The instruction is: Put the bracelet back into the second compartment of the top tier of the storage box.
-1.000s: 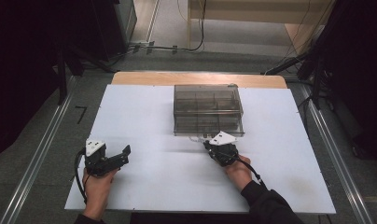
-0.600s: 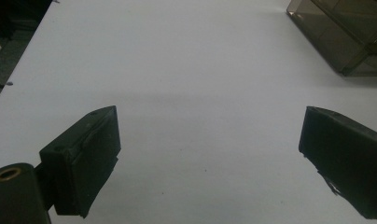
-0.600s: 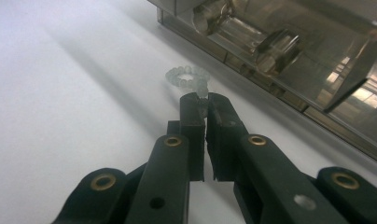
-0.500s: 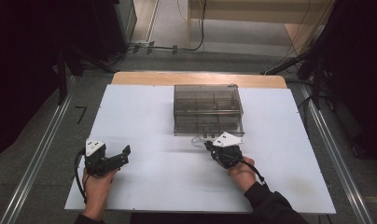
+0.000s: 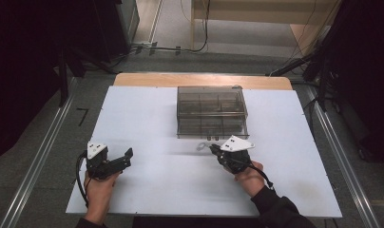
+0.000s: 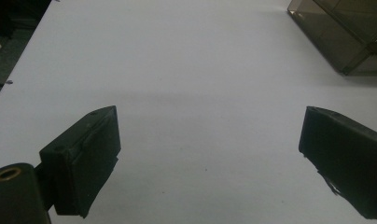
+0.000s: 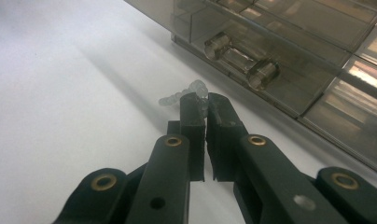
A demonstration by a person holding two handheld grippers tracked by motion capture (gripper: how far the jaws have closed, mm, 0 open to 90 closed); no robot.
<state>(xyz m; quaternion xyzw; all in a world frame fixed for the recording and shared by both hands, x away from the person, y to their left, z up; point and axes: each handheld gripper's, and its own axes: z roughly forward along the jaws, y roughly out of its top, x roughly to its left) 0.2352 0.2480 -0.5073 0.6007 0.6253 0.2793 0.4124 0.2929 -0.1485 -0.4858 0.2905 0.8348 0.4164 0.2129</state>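
Clear beads strung in a small loop, a bracelet (image 7: 184,94) by the look of it, sit pinched at the tips of the right gripper (image 7: 203,105), whose jaws are pressed together on the strand. A second ago that gripper was closer in against the front of the smoky plastic organiser box (image 5: 212,112); now it has drawn a little back toward the person and lifted slightly. In the high view the bracelet (image 5: 202,147) hangs off the gripper's nose, near the white desk (image 5: 147,114) just in front of the box; whether its loose end still drags on the surface I cannot tell. The box itself has not shifted. Its front drawer with the clear bar handle (image 7: 241,60) looks closed.

By my reading the pick is done and the carry has begun. Where the bracelet belongs is not yet evident; a compartment of the box seems likely.

Off to the left, the left gripper (image 5: 118,162) has kept its place, jaws wide apart over bare desk, holding nothing.
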